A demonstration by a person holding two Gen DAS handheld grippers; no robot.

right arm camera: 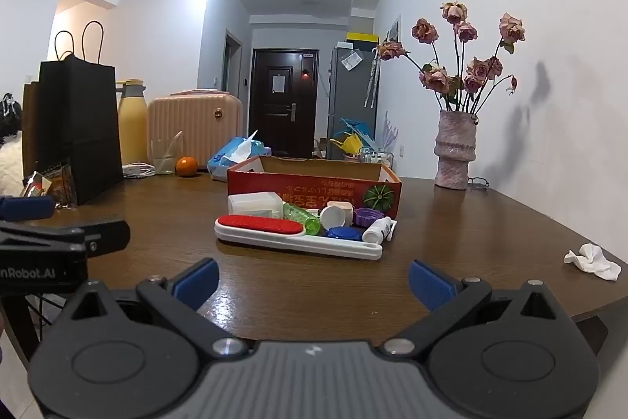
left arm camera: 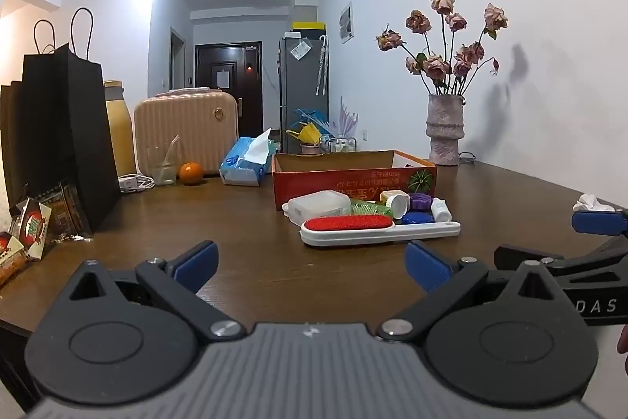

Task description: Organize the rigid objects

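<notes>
Both tools hung low over the near edge of the dark brown wooden table (left arm camera: 243,222), pointing slightly down across it. The left gripper (left arm camera: 312,262) had its blue-padded jaws spread wide with nothing between them, and the right gripper (right arm camera: 314,279) stood just the same, wide apart and empty.

Out toward the middle of the table sat the red cardboard box (right arm camera: 314,187), open-topped, its printed side facing the near edge. Just in front of it, on the near side, lay the clutter: a long white lint brush with a red pad (right arm camera: 290,236) closest to the grippers, and behind it a white rectangular plastic case (right arm camera: 253,205), a clear green plastic bottle on its side (right arm camera: 302,218), a white round cap (right arm camera: 333,216), a purple ridged lid (right arm camera: 369,216), a blue round lid (right arm camera: 345,233) and a small white dropper bottle (right arm camera: 376,230), packed together and touching.

A crumpled white tissue (right arm camera: 592,260) lay near the right edge. A pink ribbed vase of dried roses (right arm camera: 455,152) stood at the far right corner.
</notes>
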